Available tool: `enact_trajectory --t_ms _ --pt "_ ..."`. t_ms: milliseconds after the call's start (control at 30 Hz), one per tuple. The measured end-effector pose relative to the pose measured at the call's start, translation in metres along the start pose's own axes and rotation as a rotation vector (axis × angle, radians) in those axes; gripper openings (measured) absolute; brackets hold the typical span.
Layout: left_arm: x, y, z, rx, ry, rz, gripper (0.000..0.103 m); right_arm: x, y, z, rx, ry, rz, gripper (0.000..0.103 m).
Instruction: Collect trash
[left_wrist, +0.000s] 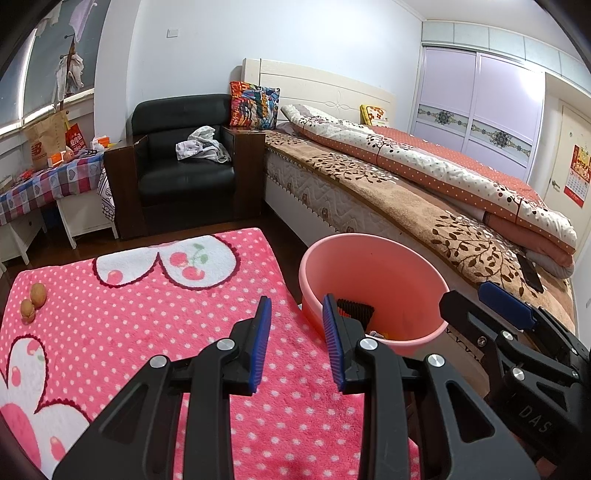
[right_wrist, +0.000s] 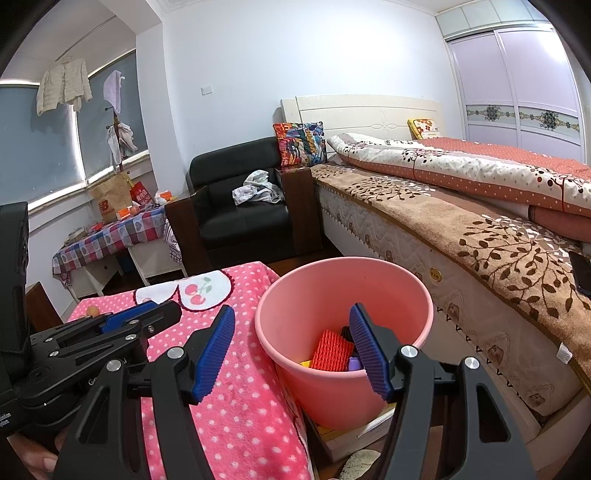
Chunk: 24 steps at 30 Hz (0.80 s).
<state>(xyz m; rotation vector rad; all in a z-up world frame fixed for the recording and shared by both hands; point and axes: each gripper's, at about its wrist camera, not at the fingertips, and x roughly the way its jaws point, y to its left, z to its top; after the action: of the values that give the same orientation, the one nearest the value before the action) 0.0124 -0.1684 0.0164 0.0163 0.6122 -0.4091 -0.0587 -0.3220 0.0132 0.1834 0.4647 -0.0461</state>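
Plainly, both tools hang idle: the left gripper (left_wrist: 297, 343) and right gripper (right_wrist: 293, 350) stand wide with nothing between their pads. The pink bucket (right_wrist: 273, 306) sits beside the bed (right_wrist: 406, 236), handy for drops, already holding scraps. Judging by the task, 2 round brownish bits (left_wrist: 34, 301) at 9 o'clock on the pink mat (left_wrist: 147, 314) remain.

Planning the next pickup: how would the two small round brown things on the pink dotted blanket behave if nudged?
The two round brown things look ball-shaped, so they'd probably roll. The plush pink blanket should slow them. They seem small and probably light.
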Motion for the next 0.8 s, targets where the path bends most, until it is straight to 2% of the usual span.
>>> enact_trajectory --t_ms 800 --pt "0.0013 -0.0018 -0.0009 0.004 0.003 -0.001 0.029 0.0014 -0.0013 -0.0001 0.002 0.002 0.0 0.064"
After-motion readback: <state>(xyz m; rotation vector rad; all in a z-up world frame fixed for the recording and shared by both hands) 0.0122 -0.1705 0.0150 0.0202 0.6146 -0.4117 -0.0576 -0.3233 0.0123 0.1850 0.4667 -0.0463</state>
